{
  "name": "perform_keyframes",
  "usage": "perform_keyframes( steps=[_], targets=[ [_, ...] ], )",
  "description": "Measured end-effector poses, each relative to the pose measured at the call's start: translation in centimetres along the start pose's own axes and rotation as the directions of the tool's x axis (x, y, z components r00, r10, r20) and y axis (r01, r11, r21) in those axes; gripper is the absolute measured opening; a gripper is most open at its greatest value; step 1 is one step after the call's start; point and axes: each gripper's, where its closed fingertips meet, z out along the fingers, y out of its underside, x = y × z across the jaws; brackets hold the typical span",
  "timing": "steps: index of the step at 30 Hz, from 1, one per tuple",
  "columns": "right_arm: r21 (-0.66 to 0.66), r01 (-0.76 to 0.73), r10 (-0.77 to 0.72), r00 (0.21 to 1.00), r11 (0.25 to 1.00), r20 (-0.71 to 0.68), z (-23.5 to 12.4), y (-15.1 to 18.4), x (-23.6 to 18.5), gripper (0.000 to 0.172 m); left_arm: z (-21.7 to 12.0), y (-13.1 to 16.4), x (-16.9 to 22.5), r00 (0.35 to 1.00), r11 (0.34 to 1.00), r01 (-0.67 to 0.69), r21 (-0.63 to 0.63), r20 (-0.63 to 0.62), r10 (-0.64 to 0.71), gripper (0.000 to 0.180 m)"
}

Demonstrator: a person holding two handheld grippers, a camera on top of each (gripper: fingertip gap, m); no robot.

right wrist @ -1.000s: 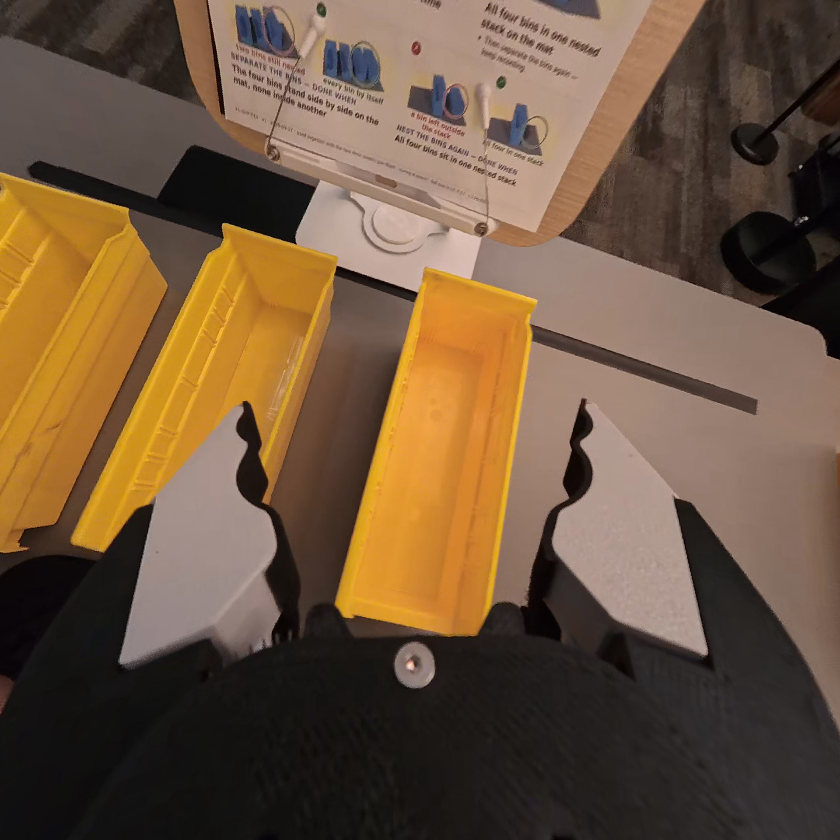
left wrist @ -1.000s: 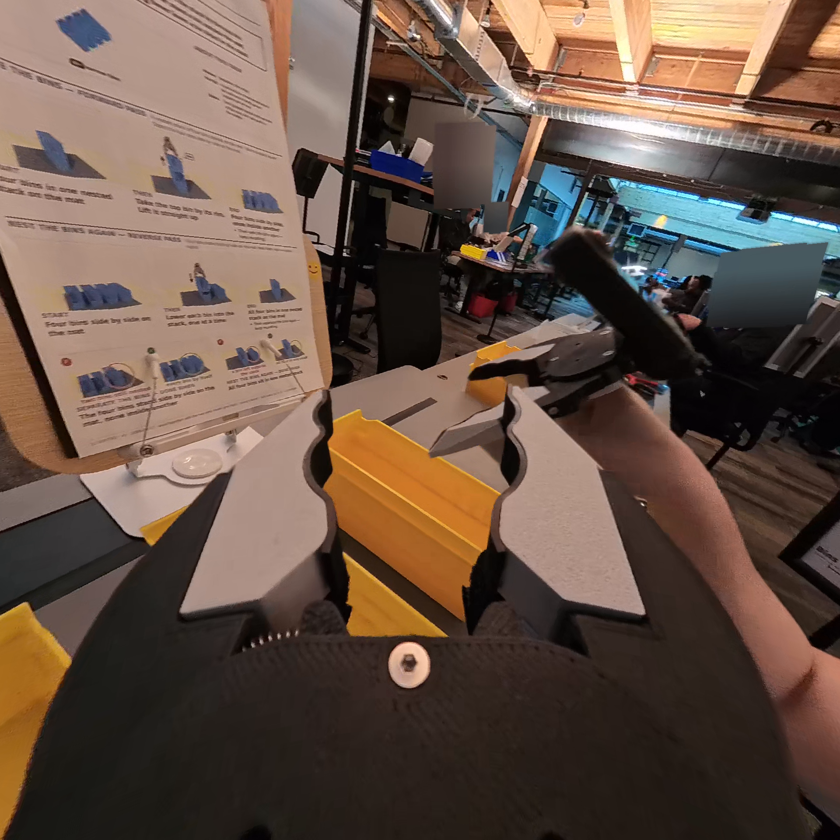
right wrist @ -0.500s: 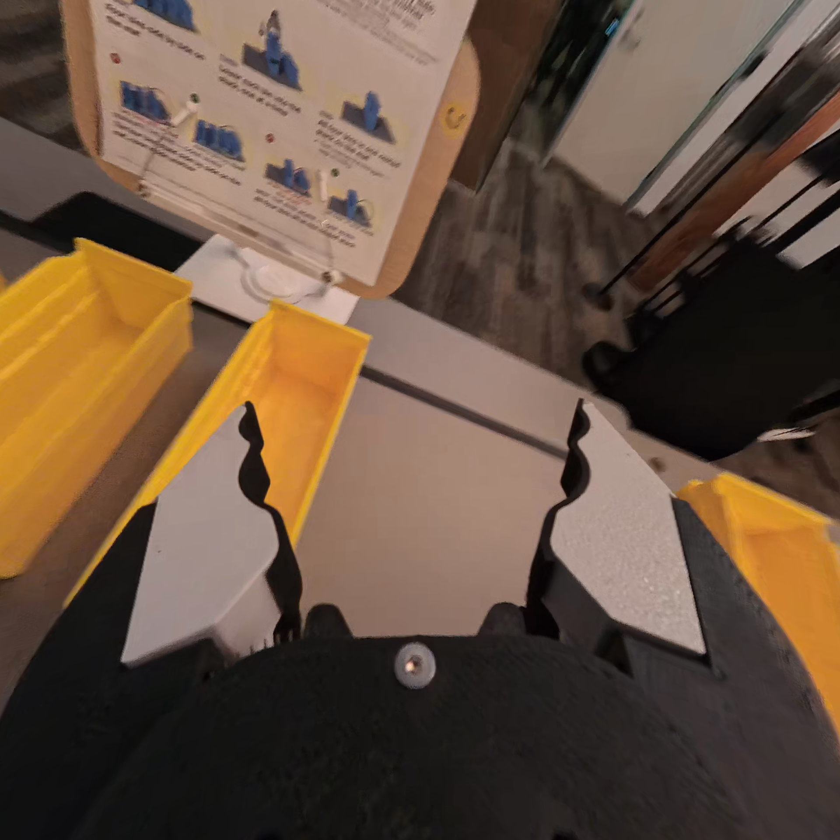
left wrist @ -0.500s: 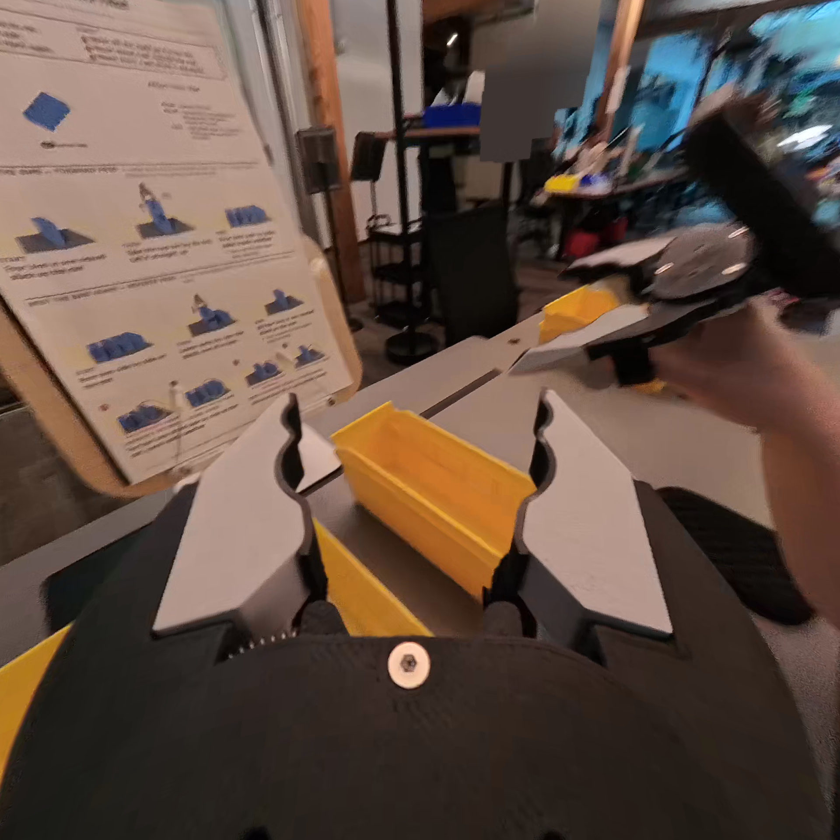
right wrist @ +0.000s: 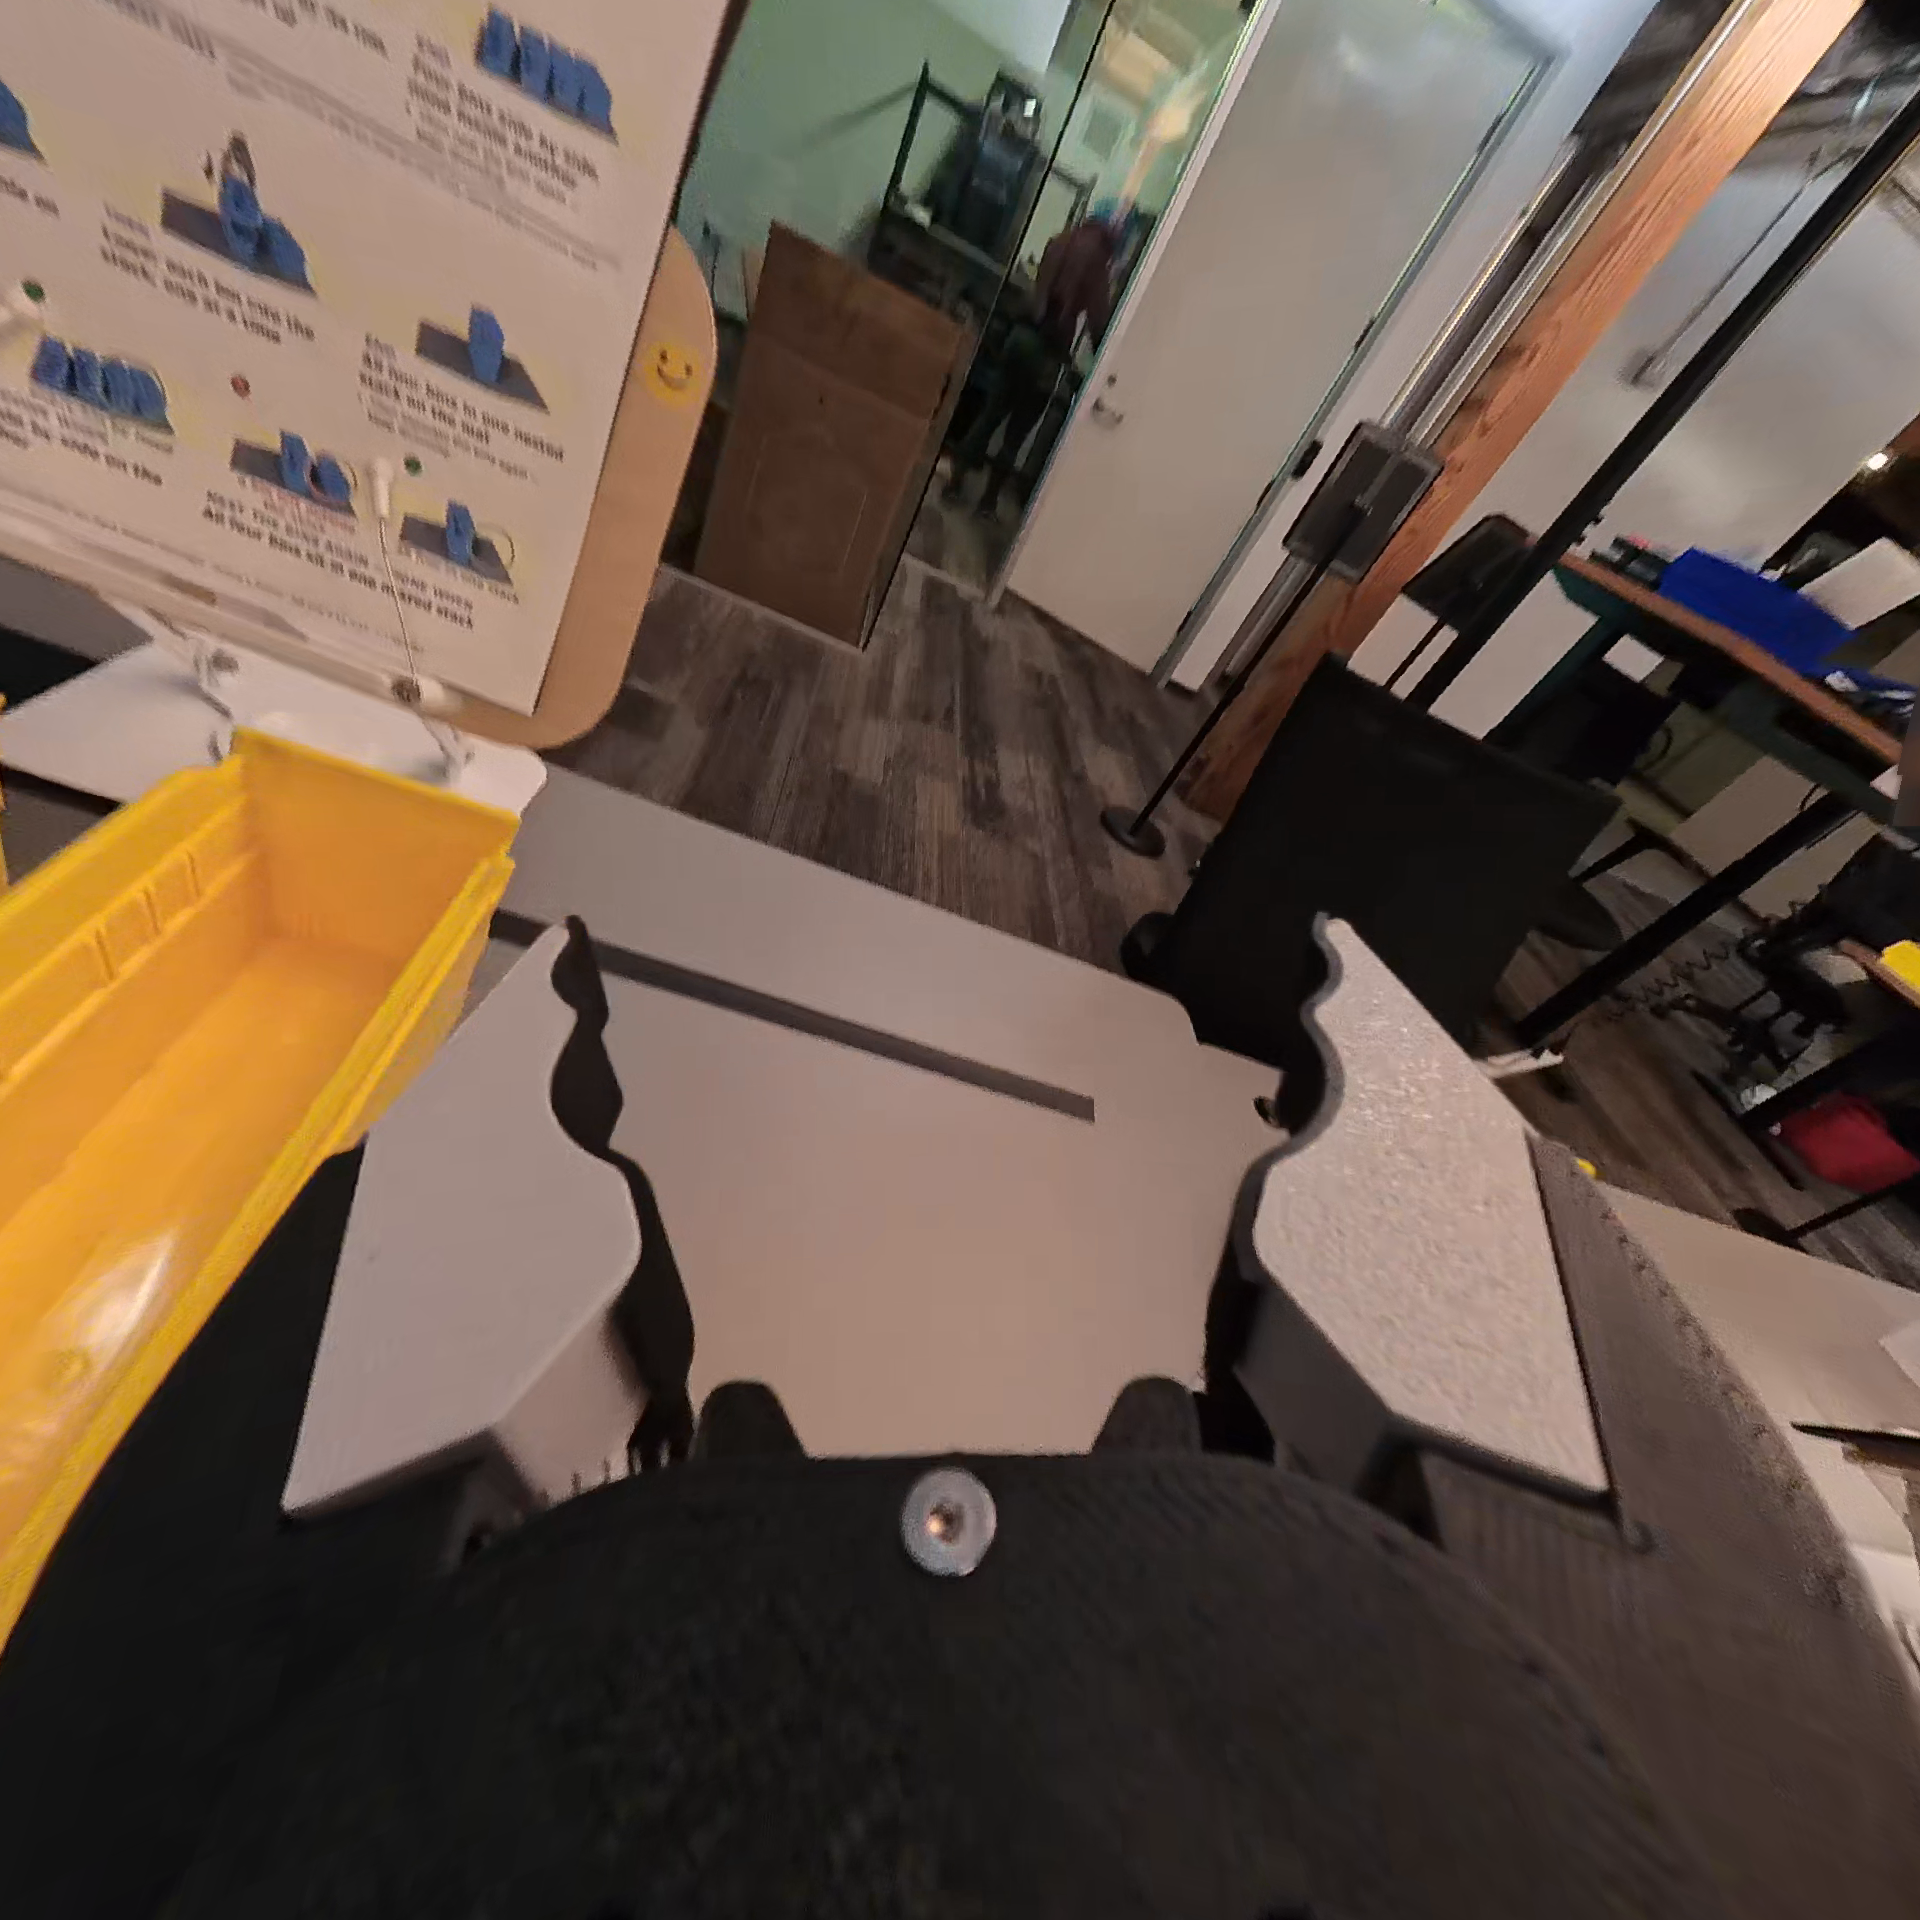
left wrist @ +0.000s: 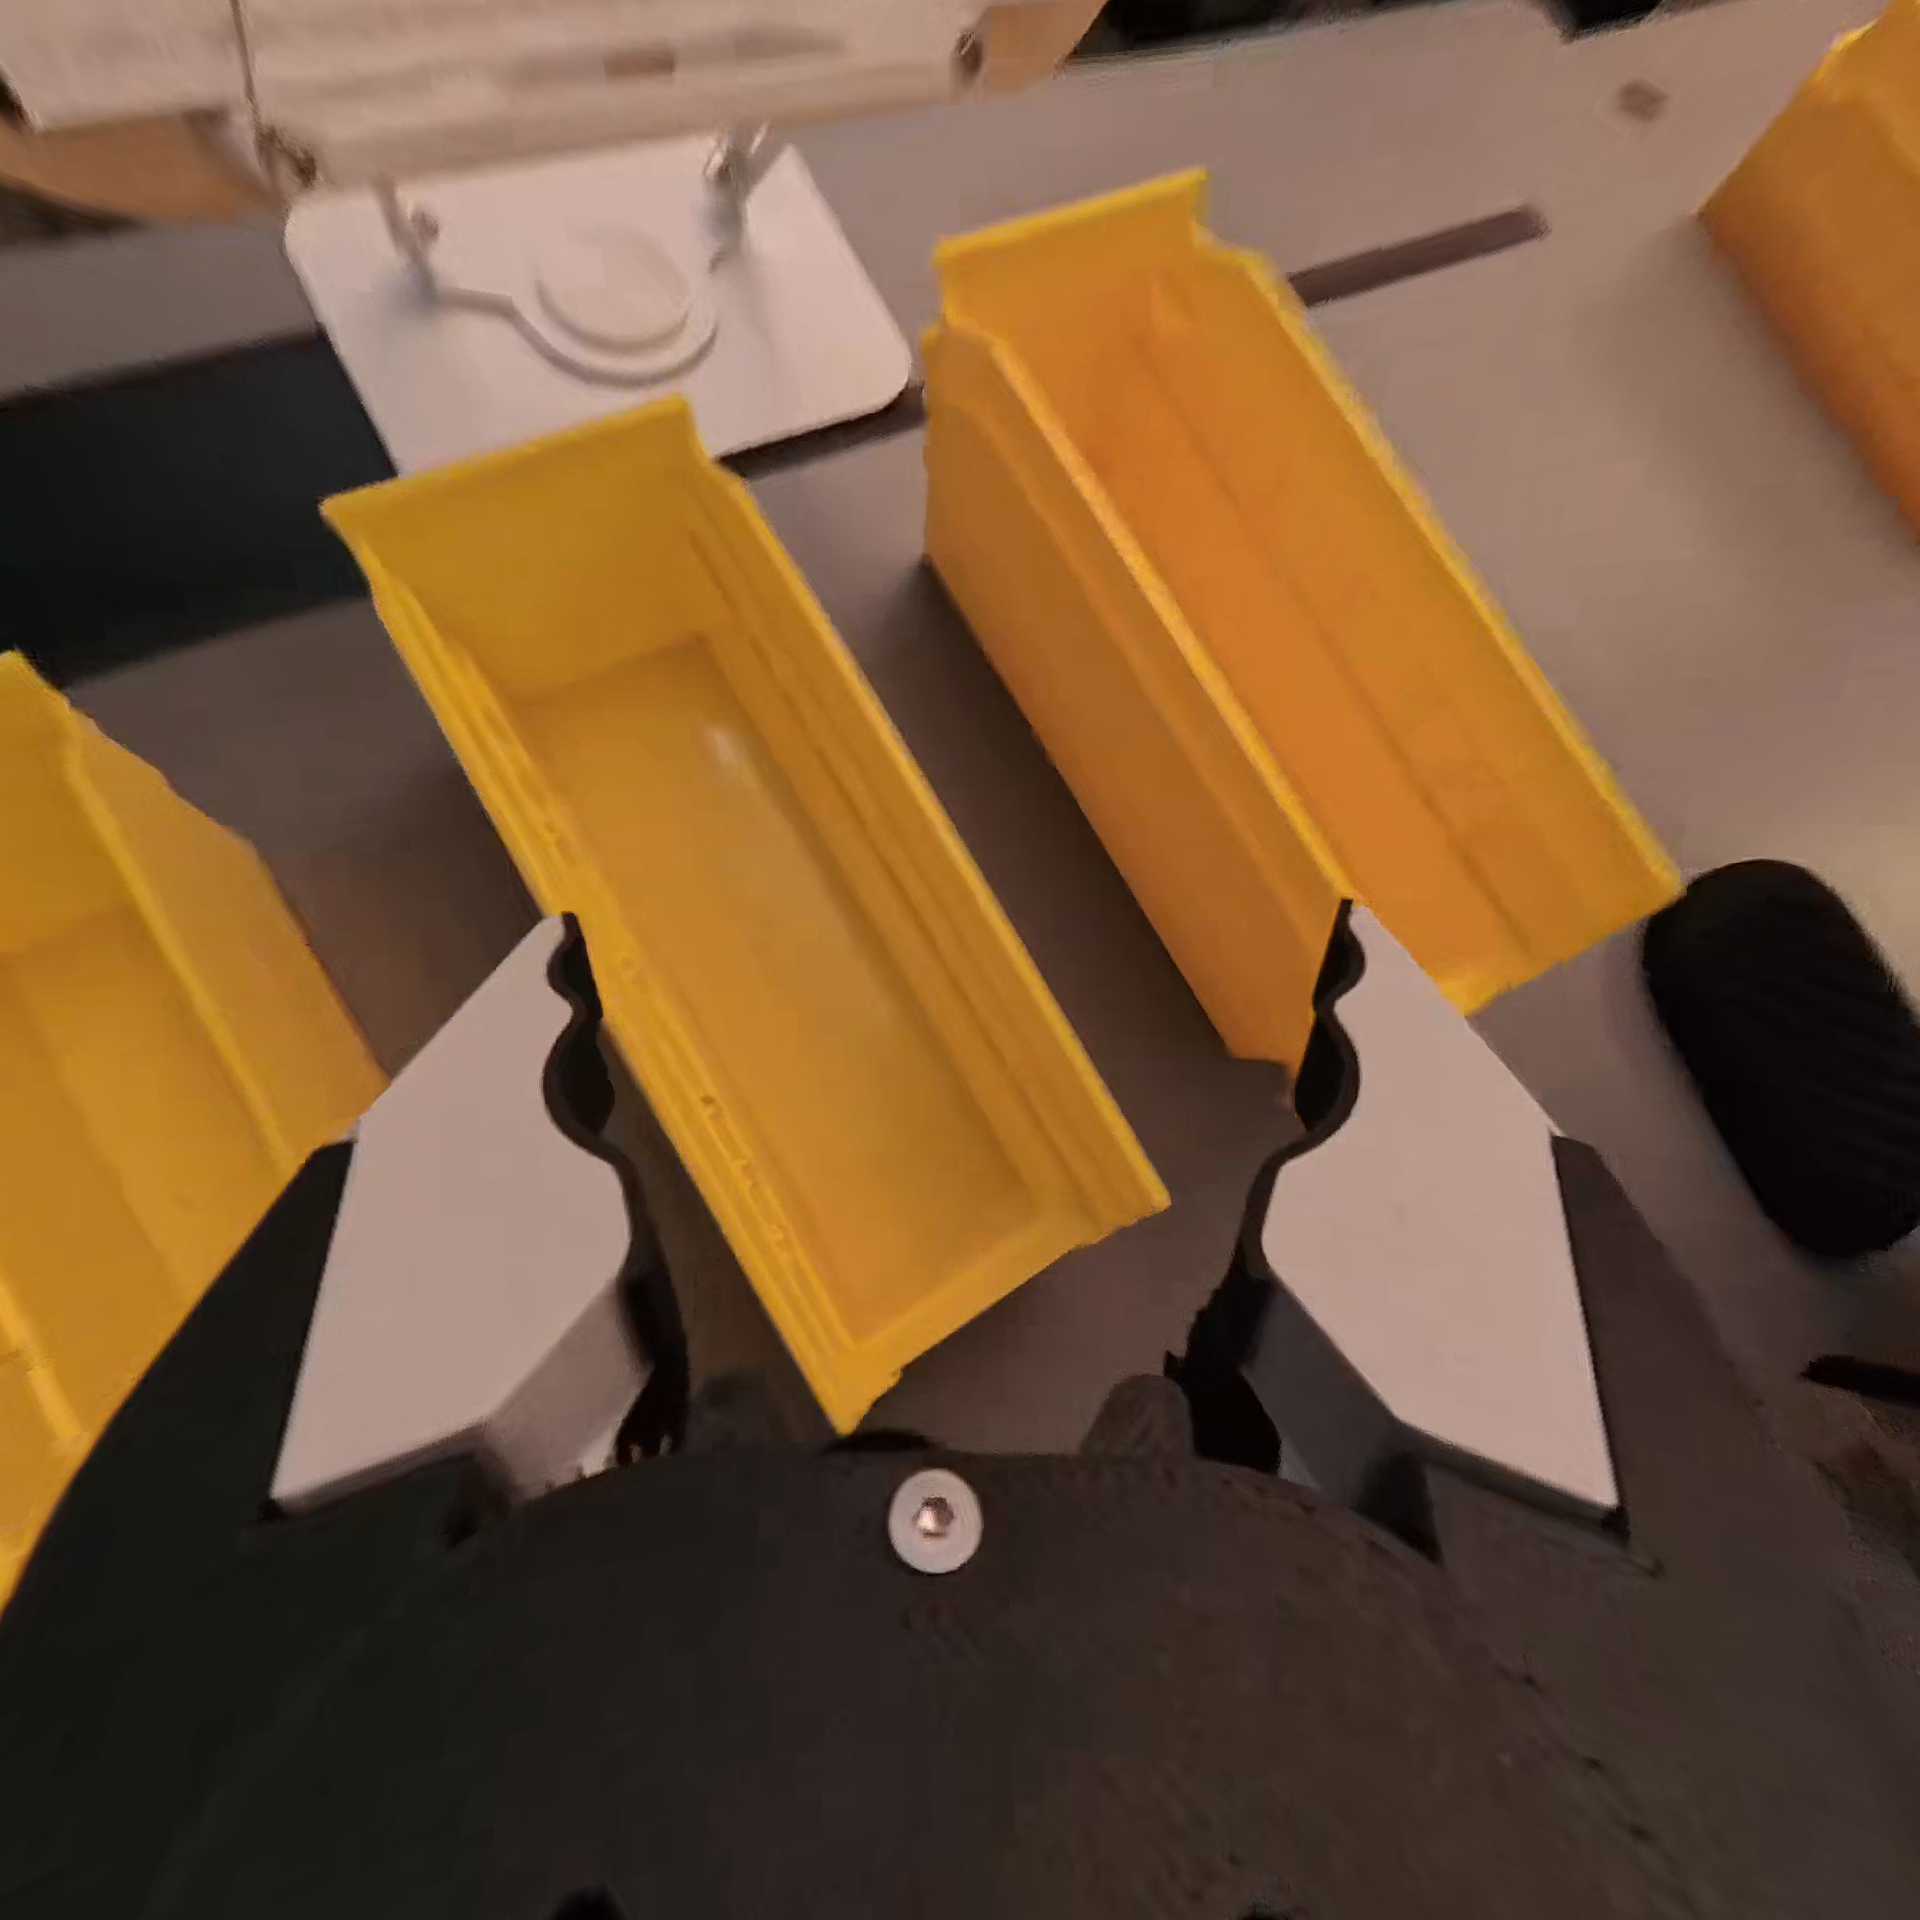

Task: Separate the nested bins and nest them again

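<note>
Yellow bins are seen spread singly across the grey bench (left wrist: 1558,520), none nested. In the left wrist view, four are counted: one cut off at the left edge (left wrist: 125,1018), a second bin (left wrist: 748,894) lying at a slant between the spread fingers, a third bin (left wrist: 1299,644) just to its right, and a fourth (left wrist: 1829,270) glimpsed at the far right edge. The left gripper (left wrist: 956,935) is held above the second bin with its fingers released and wide; the left finger (left wrist: 468,1195) is seen against that bin's left wall, but whether it touches cannot be told, and the right finger (left wrist: 1434,1195) is plainly well clear of its right wall. Nothing is grasped. A black ribbed grip (left wrist: 1787,1049) is caught at the right, beside the third bin. Behind the bins, the white base (left wrist: 603,312) of an instruction board is seen.

In the right wrist view, the right gripper (right wrist: 951,935) is held over bare bench (right wrist: 935,1247), its fingers (right wrist: 1403,1195) released and wide with nothing between them. One bin (right wrist: 208,1039) lies to its left, apart from the fingers, with the instruction board (right wrist: 312,312) standing behind it.
</note>
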Motion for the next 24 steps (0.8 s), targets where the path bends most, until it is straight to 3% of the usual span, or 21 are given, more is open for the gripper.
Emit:
perform_keyframes(
  steps=[4,9,17,24],
  targets=[
    [-0.07,0.014,-0.012,1.0,0.997,0.024,-1.3,1.4,0.0,0.131,1.5,1.4,-2.8,0.994,0.989,0.025,-0.143,0.113,-0.008,0.148],
    [-0.171,-0.017,0.034,0.995,0.985,0.098,-2.8,4.6,-1.9,0.131,3.0,4.1,-3.6,0.983,0.943,0.16,-0.293,0.139,-0.124,0.15],
    [-0.37,-0.041,0.124,0.971,0.928,0.204,-5.4,12.0,-5.5,0.131,5.2,6.3,-4.9,0.959,0.882,0.277,-0.38,0.17,-0.228,0.153],
    [-0.424,-0.064,0.179,0.955,0.903,0.237,-8.1,13.7,-6.5,0.13,7.7,7.2,-4.6,0.952,0.811,0.299,-0.503,0.213,-0.219,0.158]
  ],
)
